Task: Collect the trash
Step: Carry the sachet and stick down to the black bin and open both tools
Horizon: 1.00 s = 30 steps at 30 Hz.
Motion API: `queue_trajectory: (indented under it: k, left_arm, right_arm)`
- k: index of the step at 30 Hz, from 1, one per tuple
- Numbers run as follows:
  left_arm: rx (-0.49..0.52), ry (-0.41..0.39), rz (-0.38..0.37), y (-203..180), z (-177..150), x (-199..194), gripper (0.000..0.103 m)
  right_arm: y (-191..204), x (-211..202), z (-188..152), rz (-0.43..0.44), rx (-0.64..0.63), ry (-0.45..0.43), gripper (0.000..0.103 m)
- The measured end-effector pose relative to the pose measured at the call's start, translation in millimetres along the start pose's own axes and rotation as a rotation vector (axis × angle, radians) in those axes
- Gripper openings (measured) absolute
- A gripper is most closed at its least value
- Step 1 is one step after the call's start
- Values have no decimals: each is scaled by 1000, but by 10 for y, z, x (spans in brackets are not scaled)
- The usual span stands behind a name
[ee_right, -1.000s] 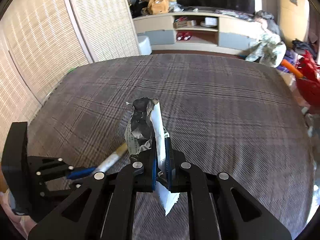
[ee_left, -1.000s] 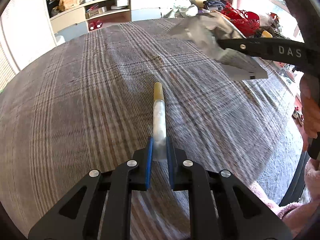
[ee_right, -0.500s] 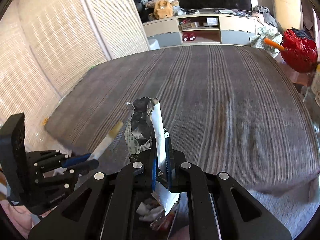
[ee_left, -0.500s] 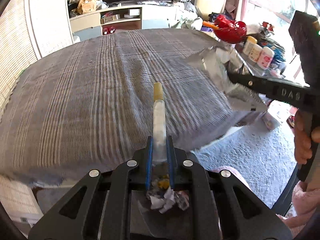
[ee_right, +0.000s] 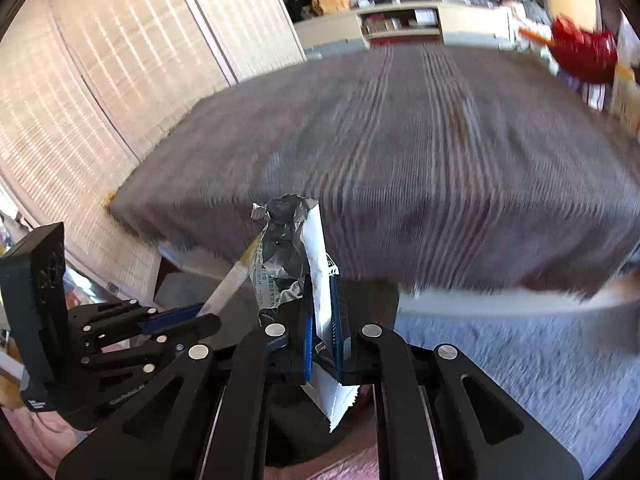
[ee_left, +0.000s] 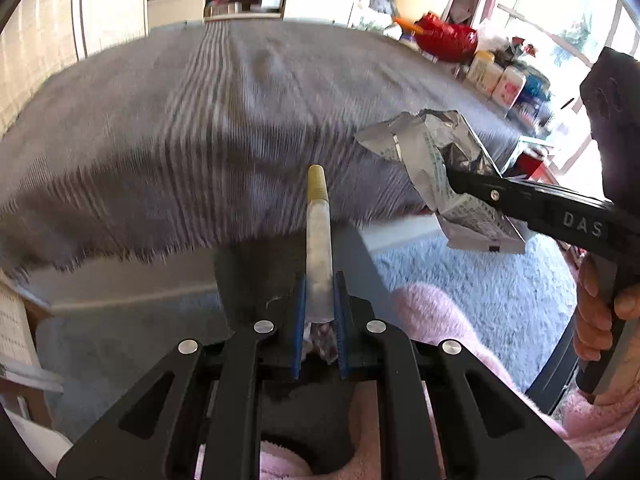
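The left gripper (ee_left: 319, 304) pinches a tan-capped tube (ee_left: 318, 240) upright; the right gripper (ee_right: 322, 308) clamps a foil wrapper (ee_right: 296, 248). Beyond lies a striped bed (ee_left: 200, 120). Only the left view shows bottles (ee_left: 496, 76).

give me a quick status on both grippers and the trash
Left gripper shut on yellow-capped tube. Right gripper shut on foil wrapper. Both held off the striped blanket, above the floor. Nothing blocking.

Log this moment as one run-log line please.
left gripper: shut on tube | right gripper: shut on foil wrapper | both held past bed edge
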<state>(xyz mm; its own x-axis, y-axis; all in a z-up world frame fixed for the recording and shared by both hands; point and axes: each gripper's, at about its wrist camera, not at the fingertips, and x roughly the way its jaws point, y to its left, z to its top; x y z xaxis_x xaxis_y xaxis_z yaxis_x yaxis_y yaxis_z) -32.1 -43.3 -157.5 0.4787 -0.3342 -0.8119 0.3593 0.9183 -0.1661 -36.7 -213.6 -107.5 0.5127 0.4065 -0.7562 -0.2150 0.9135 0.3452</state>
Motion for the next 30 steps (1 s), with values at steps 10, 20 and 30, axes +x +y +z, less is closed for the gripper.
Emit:
queue_trajectory:
  k: [10, 20, 30]
  left_arm:
    - [-106, 110, -15, 252, -297, 535, 12]
    - [-125, 181, -28, 338, -429, 823, 12]
    - [-106, 190, -37, 272, -451, 924, 13]
  right_arm:
    - [-180, 558, -376, -32, 138, 104, 9]
    - [-147, 969, -454, -44, 156, 179, 10]
    - [-149, 1120, -380, -68, 149, 216, 12]
